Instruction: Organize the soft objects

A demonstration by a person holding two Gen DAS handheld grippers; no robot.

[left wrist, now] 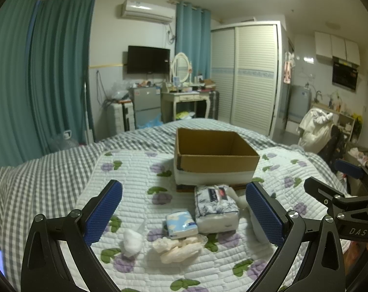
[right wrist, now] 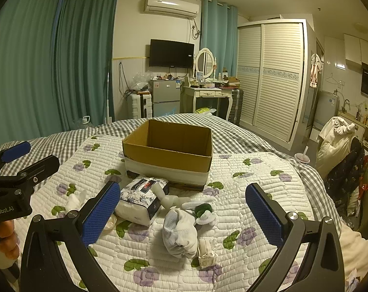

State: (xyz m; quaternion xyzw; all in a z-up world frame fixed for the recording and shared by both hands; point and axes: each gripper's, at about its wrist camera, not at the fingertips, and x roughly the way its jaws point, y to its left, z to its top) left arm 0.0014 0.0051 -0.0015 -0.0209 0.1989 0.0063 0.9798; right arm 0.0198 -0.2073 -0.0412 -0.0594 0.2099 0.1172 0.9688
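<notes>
Nothing appears packed yet: the cardboard box (left wrist: 216, 157) on the quilt (left wrist: 135, 170) shows only bare walls, though we cannot see its floor. We hold the left gripper (left wrist: 184, 213) and right gripper (right wrist: 183, 213) above the bed, jaws wide and empty. Every soft item still lies just before the box: the tissue pack (left wrist: 215, 209), small blue packet (left wrist: 181, 225), crumpled bag (left wrist: 179, 247), cotton wad (left wrist: 132, 242) and white sock (right wrist: 180, 232).

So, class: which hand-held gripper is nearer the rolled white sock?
Right. The right hand-held gripper is open with the sock lying between and just ahead of its fingers. The left hand-held gripper is off to the sock's left, over the small blue tissue pack.
</notes>
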